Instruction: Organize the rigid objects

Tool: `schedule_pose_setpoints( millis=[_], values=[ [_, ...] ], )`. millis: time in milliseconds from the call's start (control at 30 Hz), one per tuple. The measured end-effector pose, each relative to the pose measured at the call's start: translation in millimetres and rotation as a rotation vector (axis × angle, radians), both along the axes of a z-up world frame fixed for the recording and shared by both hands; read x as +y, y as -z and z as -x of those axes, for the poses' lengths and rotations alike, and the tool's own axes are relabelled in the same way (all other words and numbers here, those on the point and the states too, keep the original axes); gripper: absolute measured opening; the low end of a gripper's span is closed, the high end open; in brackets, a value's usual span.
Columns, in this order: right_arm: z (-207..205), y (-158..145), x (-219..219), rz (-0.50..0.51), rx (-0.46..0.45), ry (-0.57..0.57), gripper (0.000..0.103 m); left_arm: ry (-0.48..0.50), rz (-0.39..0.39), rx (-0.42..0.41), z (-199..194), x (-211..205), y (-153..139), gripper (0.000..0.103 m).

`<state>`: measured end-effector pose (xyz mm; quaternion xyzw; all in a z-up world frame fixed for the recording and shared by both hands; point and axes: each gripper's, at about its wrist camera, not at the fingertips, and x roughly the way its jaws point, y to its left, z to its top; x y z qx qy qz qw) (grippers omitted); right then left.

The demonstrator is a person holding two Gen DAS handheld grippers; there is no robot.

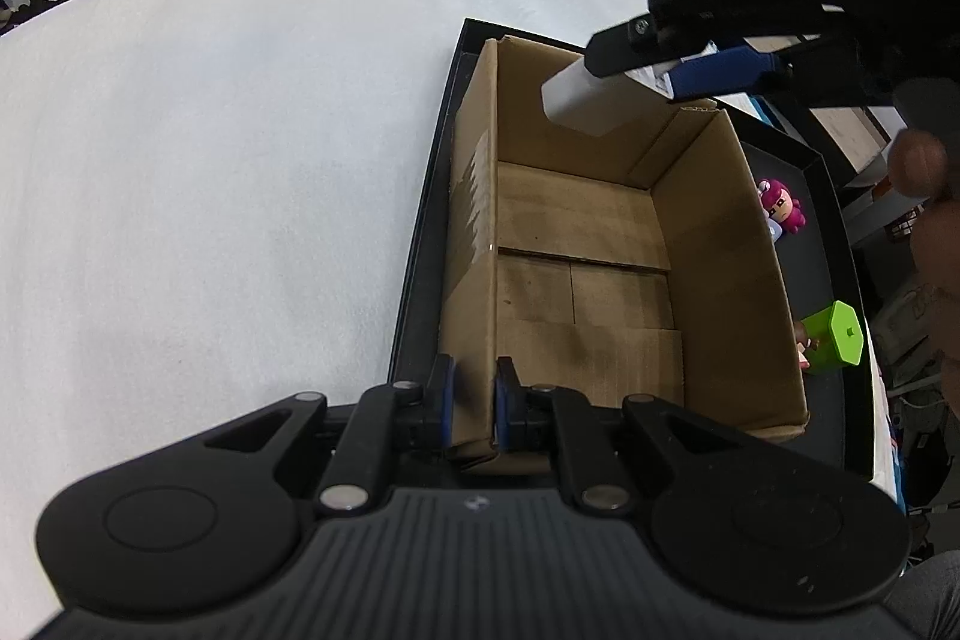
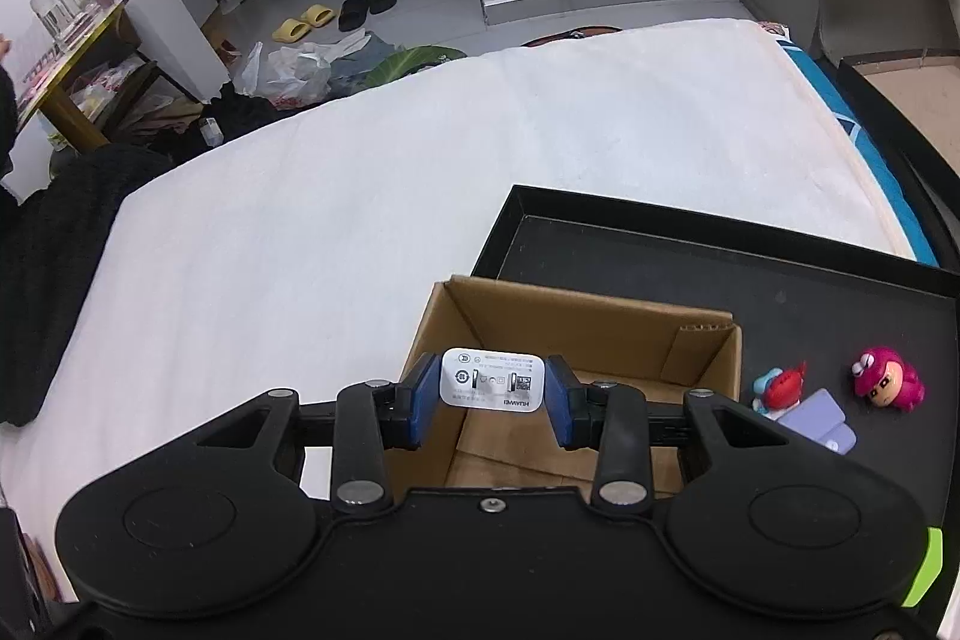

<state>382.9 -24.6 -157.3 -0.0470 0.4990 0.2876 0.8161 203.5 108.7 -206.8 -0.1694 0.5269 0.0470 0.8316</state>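
the right claw [image 2: 493,394] pinches a white charger [image 2: 493,379] between its blue pads, holding it over the far left corner of the open box [image 1: 708,244]. the left claw [image 1: 474,400] is pressed together on the box's near left wall, steadying it. the box sits in a black tray [image 2: 708,244] on a white bed [image 1: 210,160]; it looks empty inside.

risks, as i judge them: the charger hangs close above the box's far rim, so letting go there could tip it onto the rim and out onto the tray or bed. the pads grip only its narrow sides, so a knock on the cardboard could twist it loose. if the left claw lets slip, the light box may slide in the tray.

a pink figure [image 2: 888,379], a red and blue figure [image 2: 780,388], a lilac piece [image 2: 819,421] and a green block [image 1: 837,334] lie in the tray to the right of the box.

writing: the charger's label reads "huawei", upside down, beside small icons too fine to read. the right claw's body shows "das".
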Motion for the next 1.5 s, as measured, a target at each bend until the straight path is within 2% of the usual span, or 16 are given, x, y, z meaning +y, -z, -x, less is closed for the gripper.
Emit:
schedule_pose_setpoints(
  millis=[67,133,167,467,1067,1333,1500],
  values=[
    [-2,0,2,-0.004,0.004,-0.01,0.039,0.001,0.001,0.002,0,0,0,0.012],
    [-5,0,4,-0.005,0.022,-0.009,0.051,0.001,-0.001,0.003,0,0,0,0.012],
    [-6,-1,3,-0.007,0.032,0.002,0.061,-0.001,-0.003,0.005,-1,1,-1,0.012],
    [3,-19,-25,-0.053,0.012,0.041,0.076,-0.003,-0.016,0.009,-3,2,-1,0.012],
    [34,-22,-123,-0.067,-0.026,0.158,0.081,0.037,-0.078,0.036,-14,-5,-1,0.012],
    [40,-7,-157,-0.058,-0.013,0.201,0.081,0.052,-0.121,0.041,-23,-9,-4,0.012],
    [44,1,-179,-0.088,0.006,0.239,0.082,0.037,-0.139,0.045,-24,-10,-5,0.012]
  ],
)
